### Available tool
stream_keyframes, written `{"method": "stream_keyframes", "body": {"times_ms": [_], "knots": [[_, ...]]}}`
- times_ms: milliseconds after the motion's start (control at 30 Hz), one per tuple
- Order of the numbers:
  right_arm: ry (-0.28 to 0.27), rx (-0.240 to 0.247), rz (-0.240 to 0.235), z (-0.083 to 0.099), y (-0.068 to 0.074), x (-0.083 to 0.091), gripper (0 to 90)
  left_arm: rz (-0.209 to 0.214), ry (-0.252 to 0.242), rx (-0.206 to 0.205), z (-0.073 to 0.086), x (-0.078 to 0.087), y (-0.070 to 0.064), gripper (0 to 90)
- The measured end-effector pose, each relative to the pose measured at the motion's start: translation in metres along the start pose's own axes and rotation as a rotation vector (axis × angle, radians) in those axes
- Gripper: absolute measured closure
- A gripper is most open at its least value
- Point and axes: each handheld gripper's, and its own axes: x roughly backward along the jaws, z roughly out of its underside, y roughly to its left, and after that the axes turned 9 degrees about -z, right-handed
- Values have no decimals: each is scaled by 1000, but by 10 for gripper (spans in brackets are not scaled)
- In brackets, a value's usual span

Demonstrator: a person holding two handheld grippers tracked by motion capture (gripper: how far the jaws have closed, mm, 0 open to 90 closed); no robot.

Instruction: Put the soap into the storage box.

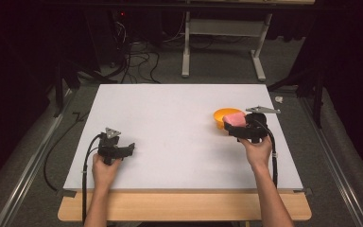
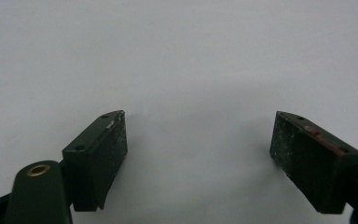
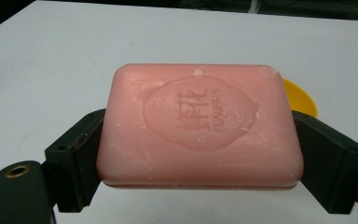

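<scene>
While the left tool [image 2: 198, 154] gapes idle, the right tool [image 3: 200, 158] pinches the pink soap [image 3: 200, 126] crosswise above the yellow bowl [image 1: 223, 116].

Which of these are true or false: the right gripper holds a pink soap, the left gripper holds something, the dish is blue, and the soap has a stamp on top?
1. The right gripper is clamped on the pink soap. True.
2. The left gripper holds something. False: its jaws stand open with bare table between them.
3. The dish is blue. False: it is yellow-orange.
4. The soap has a stamp pressed into its top. True.
</scene>
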Motion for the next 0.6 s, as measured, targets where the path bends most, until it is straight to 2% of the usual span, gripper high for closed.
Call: {"method": "stream_keyframes", "body": {"times_ms": [600], "knots": [[27, -27, 42, -20, -9, -25, 138, -1, -1, 1, 0, 0, 0, 191]]}}
